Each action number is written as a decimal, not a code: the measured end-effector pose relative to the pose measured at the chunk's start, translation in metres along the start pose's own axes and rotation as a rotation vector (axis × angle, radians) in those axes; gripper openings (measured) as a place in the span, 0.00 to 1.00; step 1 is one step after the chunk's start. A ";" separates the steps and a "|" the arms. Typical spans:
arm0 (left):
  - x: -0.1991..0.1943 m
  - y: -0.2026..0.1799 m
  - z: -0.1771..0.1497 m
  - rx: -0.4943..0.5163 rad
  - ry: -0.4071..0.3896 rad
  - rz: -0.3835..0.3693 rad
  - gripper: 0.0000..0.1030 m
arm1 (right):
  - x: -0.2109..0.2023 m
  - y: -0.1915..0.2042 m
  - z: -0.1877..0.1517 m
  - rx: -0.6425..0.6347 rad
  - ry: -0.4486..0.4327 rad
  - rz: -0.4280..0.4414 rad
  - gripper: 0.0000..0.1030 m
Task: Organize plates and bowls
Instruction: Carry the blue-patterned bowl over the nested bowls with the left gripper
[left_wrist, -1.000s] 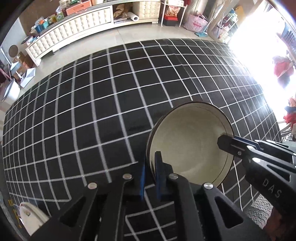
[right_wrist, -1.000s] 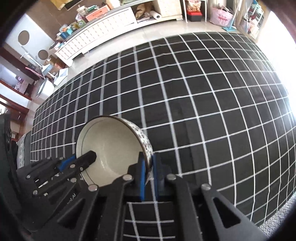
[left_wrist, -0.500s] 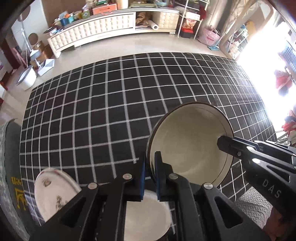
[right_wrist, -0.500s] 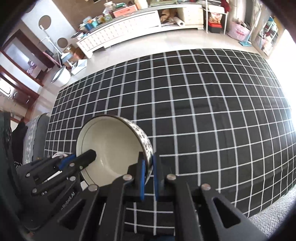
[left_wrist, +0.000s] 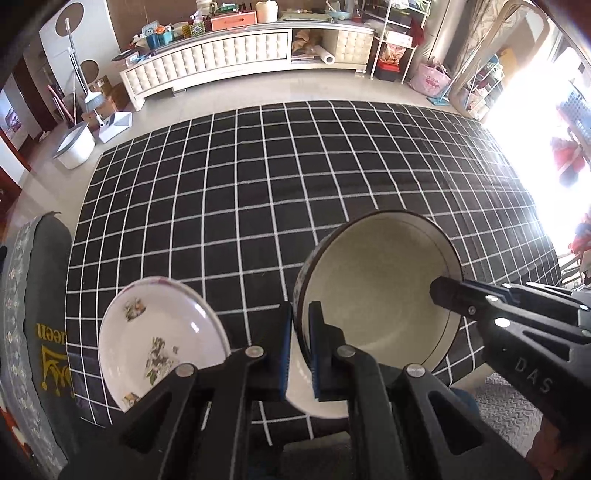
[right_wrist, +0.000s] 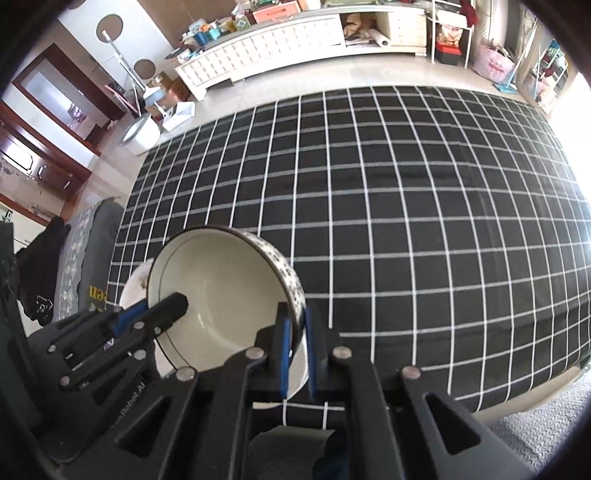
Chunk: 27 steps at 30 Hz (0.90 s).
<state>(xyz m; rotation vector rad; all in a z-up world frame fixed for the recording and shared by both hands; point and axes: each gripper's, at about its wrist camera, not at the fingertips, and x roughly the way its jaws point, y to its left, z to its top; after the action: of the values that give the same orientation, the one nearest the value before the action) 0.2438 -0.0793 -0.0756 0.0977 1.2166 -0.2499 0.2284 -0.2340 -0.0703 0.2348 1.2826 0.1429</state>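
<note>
A cream bowl (left_wrist: 376, 295) with a dark patterned outside hangs tilted above the black-and-white checked tablecloth (left_wrist: 258, 206). My left gripper (left_wrist: 301, 332) is shut on the bowl's near-left rim. My right gripper (right_wrist: 295, 332) is shut on the opposite rim of the bowl (right_wrist: 225, 288); it also shows in the left wrist view as the right gripper (left_wrist: 443, 291). A white floral plate (left_wrist: 159, 343) lies at the table's near-left corner. A second white plate (left_wrist: 317, 402) lies partly hidden under the bowl and my fingers.
A grey cloth-covered chair (left_wrist: 33, 314) stands against the table's left edge. Beyond the table on the floor are a white bucket (left_wrist: 75, 146) and a long white sideboard (left_wrist: 221, 62). A grey mat (left_wrist: 506, 406) lies below the table's near edge.
Both grippers have carried the bowl toward the table's near-left corner and a little upward. The two white plates have come into view below it. The grip on the bowl is unchanged.
</note>
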 end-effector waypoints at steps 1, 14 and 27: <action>0.000 0.002 -0.001 -0.001 0.004 -0.001 0.07 | 0.002 0.001 -0.002 0.002 0.005 0.001 0.10; 0.034 0.010 -0.042 -0.001 0.085 -0.012 0.06 | 0.031 0.007 -0.028 0.010 0.076 -0.027 0.10; 0.047 0.013 -0.057 0.021 0.093 0.014 0.07 | 0.049 0.004 -0.036 0.013 0.123 -0.028 0.10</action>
<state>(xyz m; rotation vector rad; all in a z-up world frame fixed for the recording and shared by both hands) 0.2102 -0.0613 -0.1401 0.1372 1.3057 -0.2485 0.2081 -0.2150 -0.1243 0.2223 1.4087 0.1266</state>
